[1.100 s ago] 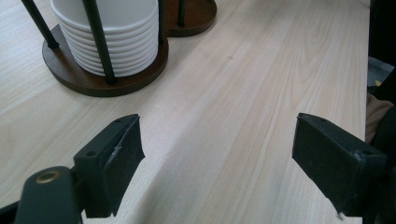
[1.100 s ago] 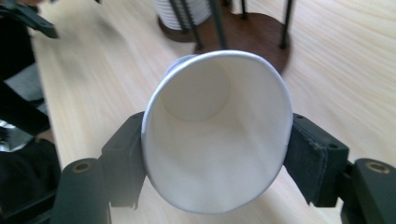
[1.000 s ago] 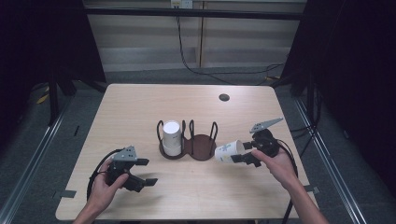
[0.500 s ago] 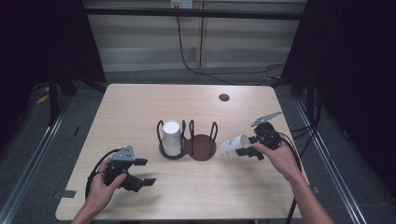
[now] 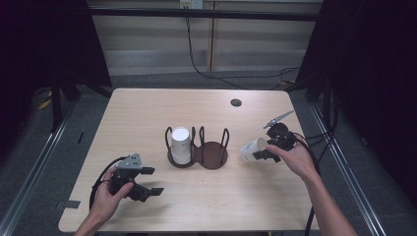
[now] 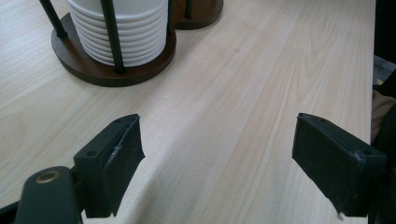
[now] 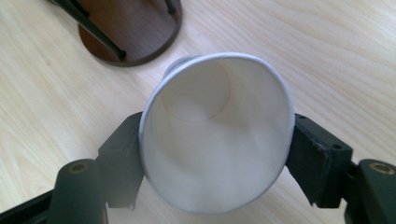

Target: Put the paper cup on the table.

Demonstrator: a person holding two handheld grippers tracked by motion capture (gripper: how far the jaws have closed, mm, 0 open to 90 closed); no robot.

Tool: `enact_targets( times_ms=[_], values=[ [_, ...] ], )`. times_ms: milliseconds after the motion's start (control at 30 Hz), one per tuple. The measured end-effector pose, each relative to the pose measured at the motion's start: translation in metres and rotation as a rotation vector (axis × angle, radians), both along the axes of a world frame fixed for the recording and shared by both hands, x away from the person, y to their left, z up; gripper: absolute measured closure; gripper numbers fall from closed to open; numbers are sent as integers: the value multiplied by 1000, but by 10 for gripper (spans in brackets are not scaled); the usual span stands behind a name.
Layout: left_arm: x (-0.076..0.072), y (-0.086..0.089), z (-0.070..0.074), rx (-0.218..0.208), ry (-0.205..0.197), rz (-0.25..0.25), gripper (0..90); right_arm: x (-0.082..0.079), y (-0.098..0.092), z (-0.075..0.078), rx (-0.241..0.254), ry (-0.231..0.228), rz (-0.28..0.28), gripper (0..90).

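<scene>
High view: the table (image 5: 147,113) lies bare across its upper half and along the bottom edge, with a small dark disc (image 5: 236,102) near the top right. At centre, a two-ring rack (image 5: 215,156) holds a cup stack (image 5: 180,144) in its left ring, while the right ring is empty. The left gripper (image 5: 147,181), lower left, gapes with nothing between its jaws; the right gripper (image 5: 259,152), right of the rack, clamps one cup (image 5: 252,149) at its rim, tipped sideways.
</scene>
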State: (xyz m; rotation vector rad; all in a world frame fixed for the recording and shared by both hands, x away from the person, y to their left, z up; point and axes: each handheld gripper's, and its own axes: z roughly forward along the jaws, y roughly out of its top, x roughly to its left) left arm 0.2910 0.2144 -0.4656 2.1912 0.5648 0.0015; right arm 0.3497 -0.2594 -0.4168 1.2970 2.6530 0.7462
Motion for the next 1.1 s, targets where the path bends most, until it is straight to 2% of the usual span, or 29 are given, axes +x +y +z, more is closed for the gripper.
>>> enact_targets(
  times_ms=[133,200,467,567,733,767,933,1100],
  values=[
    [-1,-1,-1,8,-5,-14,162,6,3,-1,-34,18,-2,265],
    [-1,-1,-1,-7,-2,-18,162,7,5,0,-65,10,0,263],
    [-2,-3,-2,17,-7,-36,162,15,11,-4,-110,35,-8,254],
    [-3,-4,-3,10,-4,-38,162,17,13,-4,-120,50,-17,249],
    [-4,-6,-5,28,-1,-51,162,22,18,-3,-167,56,-26,240],
    [-4,-7,-5,36,-5,-54,162,24,19,-3,-171,53,-20,239],
    [-4,-6,-4,28,-3,-53,162,27,27,-4,-171,51,-18,223],
    [-4,-6,-4,26,-5,-57,162,31,29,-6,-149,39,-23,211]
  ],
)
